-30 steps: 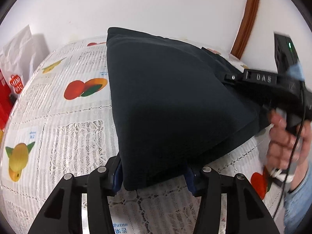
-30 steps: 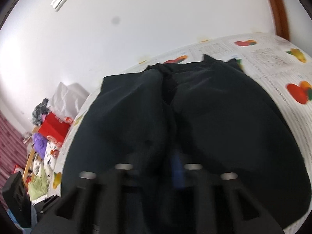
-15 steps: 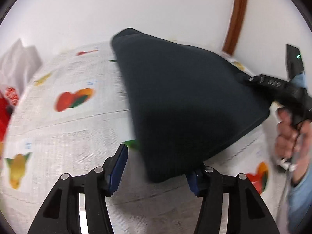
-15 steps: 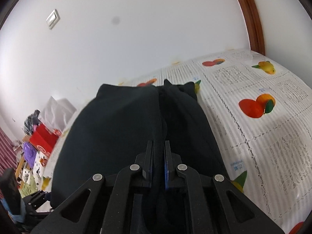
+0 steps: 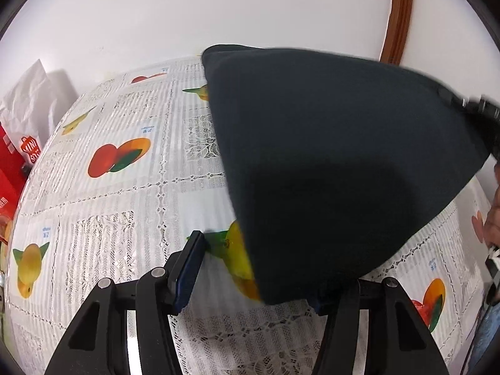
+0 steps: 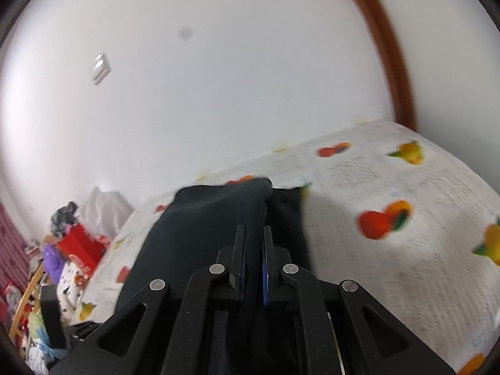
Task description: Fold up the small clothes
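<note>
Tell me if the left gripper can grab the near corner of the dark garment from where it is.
Probably yes: the left gripper is opening, and the dark garment hangs just inside its right finger, nothing blocking.

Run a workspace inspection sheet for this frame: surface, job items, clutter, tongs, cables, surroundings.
Surface: fruit-print lace tablecloth, lying flat.
Job's things: one dark garment, its right side lifted, its far edge on the tablecloth.
Clutter: white bag and red bag past the table's left edge; mixed pile beyond.
Grippers: left tongs open, garment's near corner draped over one finger; right tongs shut on the garment.
Cables: what seems a thin dark lead below the person's hand.
Surroundings: white wall, brown wooden trim, wall switch.
</note>
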The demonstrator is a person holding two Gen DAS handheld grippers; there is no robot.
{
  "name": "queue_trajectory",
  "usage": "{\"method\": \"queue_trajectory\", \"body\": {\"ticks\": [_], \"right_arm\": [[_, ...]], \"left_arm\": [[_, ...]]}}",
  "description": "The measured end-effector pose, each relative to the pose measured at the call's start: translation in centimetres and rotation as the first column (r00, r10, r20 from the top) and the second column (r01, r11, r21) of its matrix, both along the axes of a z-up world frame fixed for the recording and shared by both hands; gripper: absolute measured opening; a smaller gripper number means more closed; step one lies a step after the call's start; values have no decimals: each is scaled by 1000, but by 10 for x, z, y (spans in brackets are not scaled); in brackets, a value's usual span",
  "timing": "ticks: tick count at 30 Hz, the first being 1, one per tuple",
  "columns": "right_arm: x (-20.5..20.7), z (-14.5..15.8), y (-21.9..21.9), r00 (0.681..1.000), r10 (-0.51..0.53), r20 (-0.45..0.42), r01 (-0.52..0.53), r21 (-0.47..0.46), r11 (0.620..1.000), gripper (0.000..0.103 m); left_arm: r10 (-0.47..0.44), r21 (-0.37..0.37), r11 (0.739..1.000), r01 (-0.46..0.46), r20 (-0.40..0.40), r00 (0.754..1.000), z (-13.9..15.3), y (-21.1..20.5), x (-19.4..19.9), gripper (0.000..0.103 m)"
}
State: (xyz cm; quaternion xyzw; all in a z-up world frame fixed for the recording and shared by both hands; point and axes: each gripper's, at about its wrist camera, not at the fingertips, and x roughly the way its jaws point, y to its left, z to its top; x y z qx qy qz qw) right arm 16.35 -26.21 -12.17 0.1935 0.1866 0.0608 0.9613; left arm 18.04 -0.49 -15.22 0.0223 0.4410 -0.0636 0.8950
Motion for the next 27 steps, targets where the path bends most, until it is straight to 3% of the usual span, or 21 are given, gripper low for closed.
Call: {"method": "queue_trajectory", "body": {"ticks": [5, 10, 14, 17, 20, 25, 27], "right_arm": [[22, -43, -13, 986, 1, -169, -1, 0, 1000, 12], [-9, -23, -8, 986, -85, -144, 66, -135, 989, 16], [-38, -10, 10, 996, -54, -71, 34, -256, 966, 16], [-42, -23, 19, 995, -14, -99, -17, -310, 951, 16], [-41, -45, 13, 982, -34, -183, -29, -330, 944, 16], [-52, -24, 8, 983, -21, -182, -43, -343, 938, 18], [-48, -11, 5, 984, -23, -174, -36, -327, 944, 25]], "left_arm": [[-9, 2, 1000, 9, -4, 1000, 0, 0, 1, 55], [-53, -22, 998, 52, -20, 998, 10, 7, -17, 53], [-123, -62, 990, 126, 38, 992, 34, 7, -46, 53], [-162, -92, 981, 171, 98, 982, 57, 6, -58, 53], [-149, -75, 984, 159, 130, 980, 70, 6, -43, 53], [-123, -44, 991, 126, 68, 990, 45, 5, -3, 54], [-122, -34, 992, 123, 13, 992, 24, 4, 6, 56]]}}
